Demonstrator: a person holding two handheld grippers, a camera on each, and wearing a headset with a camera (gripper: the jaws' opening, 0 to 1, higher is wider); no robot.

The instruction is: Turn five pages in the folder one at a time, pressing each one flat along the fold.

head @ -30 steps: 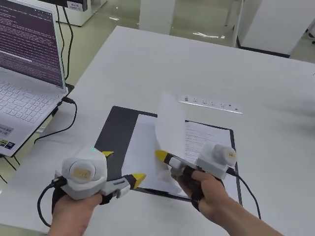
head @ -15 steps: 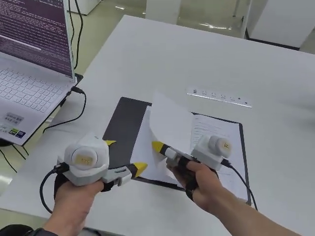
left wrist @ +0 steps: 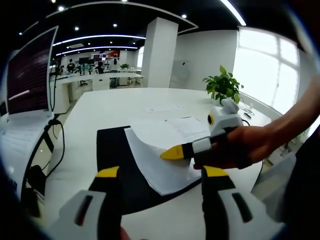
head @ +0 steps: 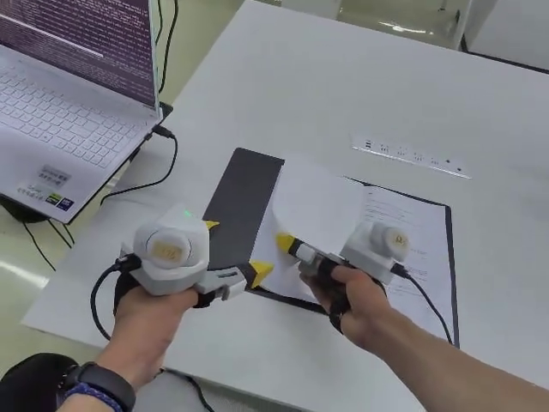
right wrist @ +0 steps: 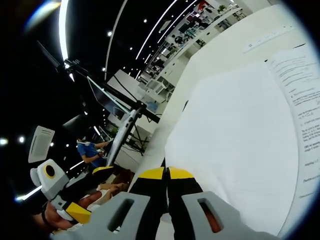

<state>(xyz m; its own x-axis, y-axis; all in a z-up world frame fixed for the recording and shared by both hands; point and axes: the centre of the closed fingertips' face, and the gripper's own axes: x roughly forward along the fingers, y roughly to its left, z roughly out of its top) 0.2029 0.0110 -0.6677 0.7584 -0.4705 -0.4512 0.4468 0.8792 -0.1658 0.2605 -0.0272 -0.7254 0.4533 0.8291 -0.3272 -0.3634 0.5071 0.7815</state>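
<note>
**Q:** What surrounds the hand-held grippers?

**A:** The folder (head: 244, 202) lies open on the bench (head: 283, 86), just ahead of both. The right hand-held gripper (head: 285, 243), its jaws closed on the lower edge of a page (head: 313, 206), holds it curled above the fold. The left hand-held gripper (head: 236, 249), jaws wide and empty, hovers over the dark cover, just beside the right one. A laptop (head: 69, 103) and its cable (head: 150, 176) lie ahead and left of it. A socket strip (head: 410, 157) lies beyond the folder.

**Q:** What do the gripper views add?

**A:** The left gripper view shows a potted plant (left wrist: 223, 86) beyond the right hand-held gripper. The right gripper view shows printed lines right of the held page.
</note>
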